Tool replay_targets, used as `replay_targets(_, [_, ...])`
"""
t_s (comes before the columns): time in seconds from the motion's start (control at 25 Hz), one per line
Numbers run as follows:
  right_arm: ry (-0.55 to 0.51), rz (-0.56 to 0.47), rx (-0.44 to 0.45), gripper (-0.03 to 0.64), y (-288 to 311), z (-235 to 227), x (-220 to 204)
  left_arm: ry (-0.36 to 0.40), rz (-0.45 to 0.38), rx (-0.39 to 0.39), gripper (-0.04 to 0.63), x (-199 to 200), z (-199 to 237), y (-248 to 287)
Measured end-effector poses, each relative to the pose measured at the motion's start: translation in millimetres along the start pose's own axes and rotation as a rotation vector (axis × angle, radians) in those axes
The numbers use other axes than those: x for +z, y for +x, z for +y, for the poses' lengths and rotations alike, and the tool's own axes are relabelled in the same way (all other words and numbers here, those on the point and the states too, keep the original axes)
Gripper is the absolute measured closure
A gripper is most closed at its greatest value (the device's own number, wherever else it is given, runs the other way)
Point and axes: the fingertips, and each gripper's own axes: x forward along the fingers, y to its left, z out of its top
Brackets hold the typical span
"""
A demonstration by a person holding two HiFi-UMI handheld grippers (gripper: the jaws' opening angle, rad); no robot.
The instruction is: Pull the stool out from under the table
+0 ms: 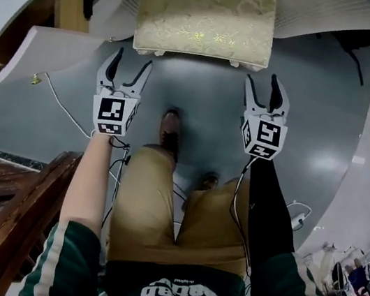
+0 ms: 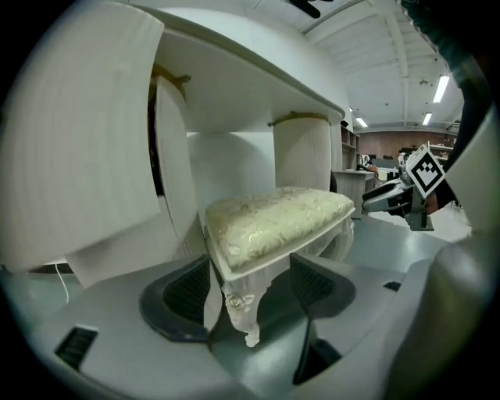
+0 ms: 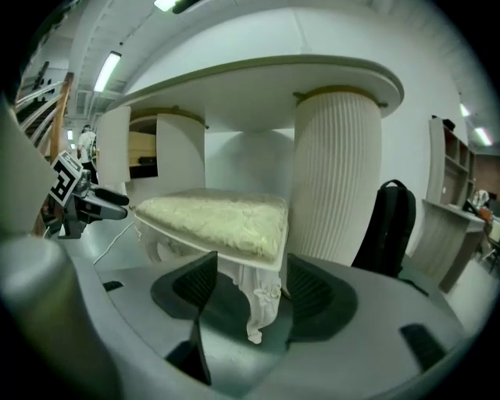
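Head view: stool [image 1: 206,14] lies at 12 o'clock from my left gripper [image 1: 131,60] and right gripper [image 1: 262,79], long axis 9-to-3; both spread wide, empty, equally near.

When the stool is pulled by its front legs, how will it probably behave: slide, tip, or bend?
The stool probably stays stiff: its carved white legs look solid. It likely slides easily, since the grey floor looks smooth and glossy. Pulled low, it should hardly tip, being wide and short.
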Motion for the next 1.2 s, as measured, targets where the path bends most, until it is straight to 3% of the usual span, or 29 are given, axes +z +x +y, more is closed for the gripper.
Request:
replay_targets(0.12, [0.020,0.039,-0.014,0.318,23.5,-10.1,-37.1,-0.005,0.030,0.007,0.272,-29.7,4.1,21.2])
replay_targets(0.28, [0.052,0.023,0.001,0.311,55.4,-17.3,-49.9,0.013,0.037,-0.014,0.272,-50.0,5.6,51.8])
replay_targets(0.48, [0.056,-0.018,0.061,0.365,68.4,-14.4,-52.6,0.016,0.039,-0.126,0.267,-52.9,1.3,78.0])
replay_targets(0.84, [-0.023,0.065,0.057,0.394,62.5,-13.3,-47.4,-0.007,0.102,-0.094,0.308,-47.5,-1.2,66.4])
replay_targets(1.2, [-0.036,0.146,0.063,0.397,10.8,-4.1,-72.4,-0.055,0.179,-0.090,0.311,-72.4,-36.6,11.8])
